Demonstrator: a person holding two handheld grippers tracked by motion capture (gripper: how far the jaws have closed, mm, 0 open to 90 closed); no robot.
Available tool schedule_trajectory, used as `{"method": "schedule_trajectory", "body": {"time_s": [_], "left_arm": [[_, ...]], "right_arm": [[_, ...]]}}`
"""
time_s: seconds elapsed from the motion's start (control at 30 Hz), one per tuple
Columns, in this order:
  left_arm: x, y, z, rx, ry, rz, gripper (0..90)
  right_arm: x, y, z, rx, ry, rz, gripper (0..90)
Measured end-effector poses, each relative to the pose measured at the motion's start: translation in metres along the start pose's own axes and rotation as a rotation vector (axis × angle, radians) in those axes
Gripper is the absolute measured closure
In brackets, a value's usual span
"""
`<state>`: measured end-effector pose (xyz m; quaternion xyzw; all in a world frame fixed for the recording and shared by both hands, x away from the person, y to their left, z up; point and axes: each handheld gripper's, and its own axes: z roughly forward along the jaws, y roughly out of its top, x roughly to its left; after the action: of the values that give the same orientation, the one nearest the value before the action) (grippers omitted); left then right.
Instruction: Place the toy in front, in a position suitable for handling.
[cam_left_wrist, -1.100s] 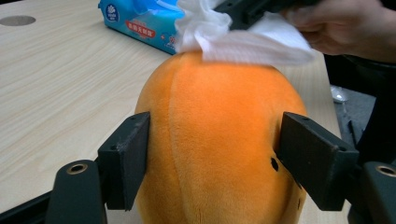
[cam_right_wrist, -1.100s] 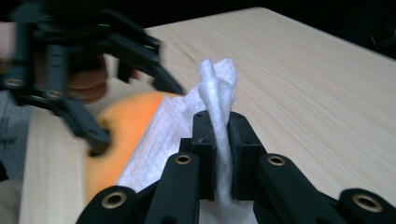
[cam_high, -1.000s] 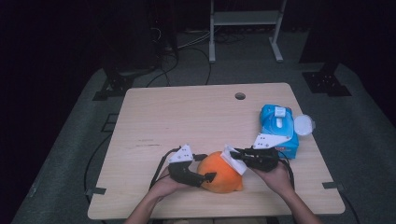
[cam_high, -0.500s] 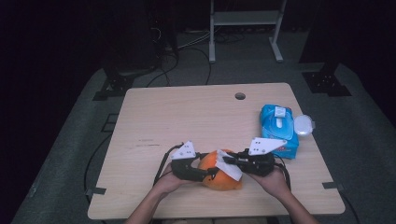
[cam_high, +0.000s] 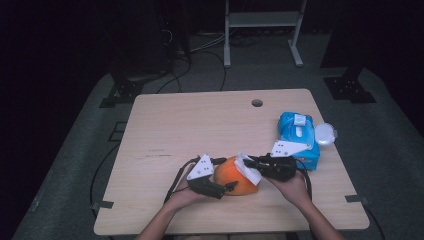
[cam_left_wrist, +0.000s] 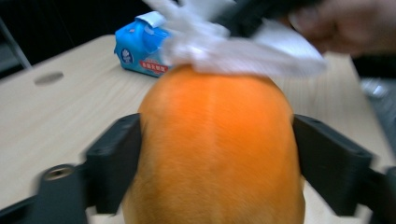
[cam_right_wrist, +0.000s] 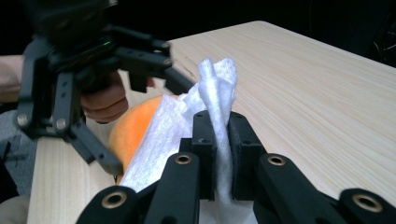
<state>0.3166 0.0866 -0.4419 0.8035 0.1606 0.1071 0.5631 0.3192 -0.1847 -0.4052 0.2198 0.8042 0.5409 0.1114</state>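
The table (cam_high: 200, 125) carries an orange fruit (cam_high: 235, 176) low in the centre of the high view, with a blue wipes pack (cam_high: 299, 137) to its right. The left gripper (cam_high: 220, 187) straddles the fruit; its jaws have just been opening and stand wide at the flanks, whether pressing I cannot tell, so the round fruit may roll under wiping. The right gripper (cam_right_wrist: 219, 140) has its jaws clamped on a white wipe (cam_right_wrist: 212, 93); the thin sheet could slip or tear.

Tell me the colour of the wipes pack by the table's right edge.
The wipes pack is bright blue, clearest in the high view.
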Motion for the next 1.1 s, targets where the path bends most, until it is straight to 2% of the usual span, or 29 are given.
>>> {"method": "schedule_trajectory", "body": {"time_s": [0.03, 0.1, 0.2, 0.23, 0.3, 0.37, 0.4, 0.47, 0.53, 0.63, 0.7, 0.77, 0.83, 0.93, 1.0, 1.03, 1.1], "left_arm": [[0.003, -0.001, 0.001, 0.022, -0.011, -0.037, 8.1], [0.005, -0.005, 0.002, 0.057, -0.034, -0.067, 7.0], [0.005, -0.005, -0.003, 0.081, -0.041, -0.05, 21.7], [0.004, -0.004, -0.005, 0.09, -0.043, -0.04, 25.7], [0.005, -0.005, -0.007, 0.095, -0.049, -0.026, 28.0], [0.007, -0.008, -0.01, 0.087, -0.064, -0.035, 28.2], [0.009, -0.009, -0.011, 0.087, -0.064, -0.038, 28.1], [0.008, -0.009, -0.01, 0.086, -0.063, -0.036, 27.8], [0.007, -0.008, -0.008, 0.085, -0.057, -0.032, 27.2], [0.004, -0.006, -0.006, 0.086, -0.05, -0.016, 26.9], [0.001, -0.005, -0.006, 0.089, -0.049, 0.009, 26.6], [0.002, -0.006, -0.007, 0.09, -0.05, 0.011, 26.9], [0.003, -0.008, -0.008, 0.086, -0.055, 0.002, 27.1], [0.007, -0.009, -0.01, 0.085, -0.055, -0.026, 27.0], [0.009, -0.01, -0.011, 0.083, -0.056, -0.037, 26.3], [0.01, -0.01, -0.011, 0.084, -0.054, -0.046, 25.9], [0.01, -0.01, -0.01, 0.084, -0.055, -0.045, 25.6]], "right_arm": [[0.003, 0.0, 0.002, -0.001, 0.013, -0.005, 81.9], [0.012, 0.001, 0.006, 0.003, 0.03, -0.033, 81.9], [0.017, 0.003, 0.009, 0.017, 0.023, -0.069, 81.9], [0.015, 0.003, 0.006, 0.013, 0.022, -0.064, 81.8], [0.008, 0.001, 0.0, 0.012, 0.005, -0.039, 81.8], [0.0, -0.004, -0.007, 0.015, -0.026, -0.02, 81.8], [-0.005, -0.008, -0.013, 0.018, -0.039, 0.005, 81.9], [-0.008, -0.011, -0.017, 0.021, -0.049, 0.016, 81.9], [-0.005, -0.011, -0.016, 0.019, -0.041, 0.014, 82.0], [0.007, -0.004, -0.008, 0.002, -0.004, -0.013, 81.9], [0.019, 0.0, 0.0, -0.002, 0.024, -0.054, 81.9], [0.024, 0.003, 0.003, 0.009, 0.032, -0.075, 81.9], [0.018, 0.003, 0.0, 0.005, 0.019, -0.07, 81.8], [0.0, -0.006, -0.01, 0.01, -0.028, -0.011, 81.9], [-0.013, -0.014, -0.018, 0.032, -0.072, 0.02, 81.9], [-0.015, -0.017, -0.02, 0.036, -0.074, 0.029, 81.9], [-0.013, -0.016, -0.019, 0.015, -0.043, 0.04, 81.8]]}}
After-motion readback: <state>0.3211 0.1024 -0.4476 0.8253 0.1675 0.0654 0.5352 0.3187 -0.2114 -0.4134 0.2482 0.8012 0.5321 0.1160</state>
